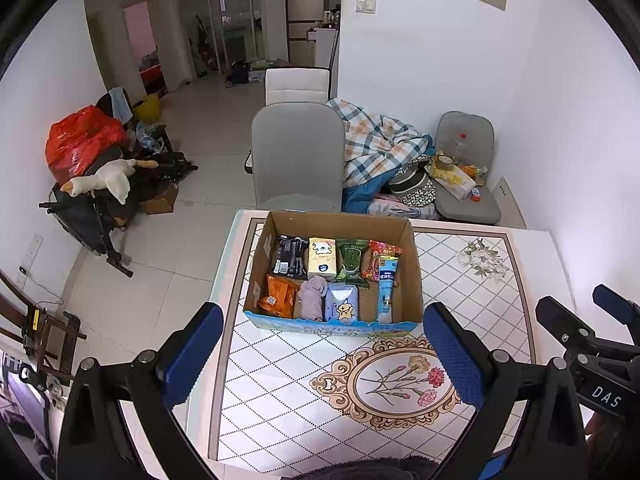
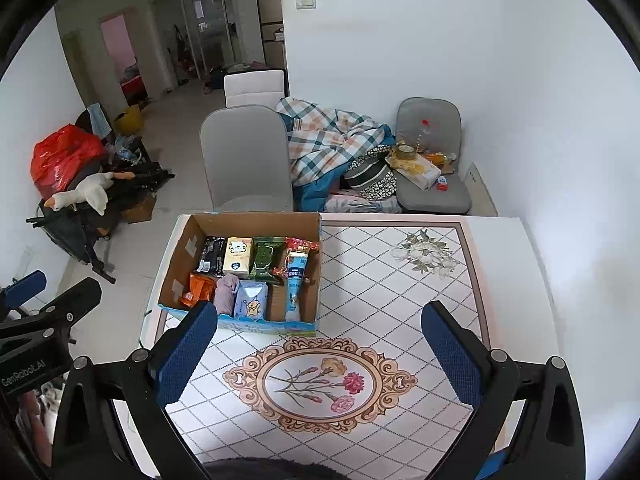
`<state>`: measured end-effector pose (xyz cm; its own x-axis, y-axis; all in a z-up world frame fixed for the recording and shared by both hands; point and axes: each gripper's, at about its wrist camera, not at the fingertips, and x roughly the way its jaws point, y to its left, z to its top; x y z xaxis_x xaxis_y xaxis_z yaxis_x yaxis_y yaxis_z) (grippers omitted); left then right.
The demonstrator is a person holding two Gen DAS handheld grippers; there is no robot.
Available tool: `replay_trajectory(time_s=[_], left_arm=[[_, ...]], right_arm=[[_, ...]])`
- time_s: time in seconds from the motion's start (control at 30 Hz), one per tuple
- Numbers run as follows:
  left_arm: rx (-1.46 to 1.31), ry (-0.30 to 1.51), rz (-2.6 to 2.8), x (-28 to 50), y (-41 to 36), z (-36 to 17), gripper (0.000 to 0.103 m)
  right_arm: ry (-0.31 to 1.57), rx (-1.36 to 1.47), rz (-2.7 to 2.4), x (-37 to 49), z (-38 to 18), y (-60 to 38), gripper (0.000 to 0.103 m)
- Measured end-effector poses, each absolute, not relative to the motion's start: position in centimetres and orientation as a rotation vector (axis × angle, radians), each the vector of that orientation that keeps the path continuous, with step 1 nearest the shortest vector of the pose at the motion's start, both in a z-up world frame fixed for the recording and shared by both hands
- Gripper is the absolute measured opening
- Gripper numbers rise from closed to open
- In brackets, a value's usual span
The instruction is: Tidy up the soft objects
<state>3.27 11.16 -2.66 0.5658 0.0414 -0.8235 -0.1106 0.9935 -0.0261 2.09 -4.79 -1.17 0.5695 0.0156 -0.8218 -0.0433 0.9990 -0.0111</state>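
Grey chair [image 1: 298, 156] just beyond table's [image 1: 500, 292] far edge, white chair [image 1: 297, 85] behind it. Plaid blanket [image 1: 380, 144] heaped to its right, w/ cushioned seat [image 1: 466, 184] in far-right corner. Far left: red bag [image 1: 80, 140] & goose plush [image 1: 106, 180] on dark clutter.

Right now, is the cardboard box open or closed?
Open: the cardboard box has no lid over it, and the packets and purple cloth inside show from above in both views.

Left gripper [image 1: 324, 354]: black angular frame, blue textured pads [image 1: 194, 354], silver pivot screws. Right gripper [image 2: 318, 350]: same black frame, blue pads [image 2: 452, 354], silver screws. White lettering "DAS" and "GenRobot.AI" on black housings.
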Motion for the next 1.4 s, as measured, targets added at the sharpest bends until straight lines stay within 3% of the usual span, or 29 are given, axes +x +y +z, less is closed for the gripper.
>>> replay_trajectory(time_s=[1.4], left_arm=[[-0.083, 0.997, 0.074, 3.5, 11.9, -3.9, 0.102]], right_arm=[[0.959, -0.054, 0.002, 2.4, -1.6, -5.0, 0.103]])
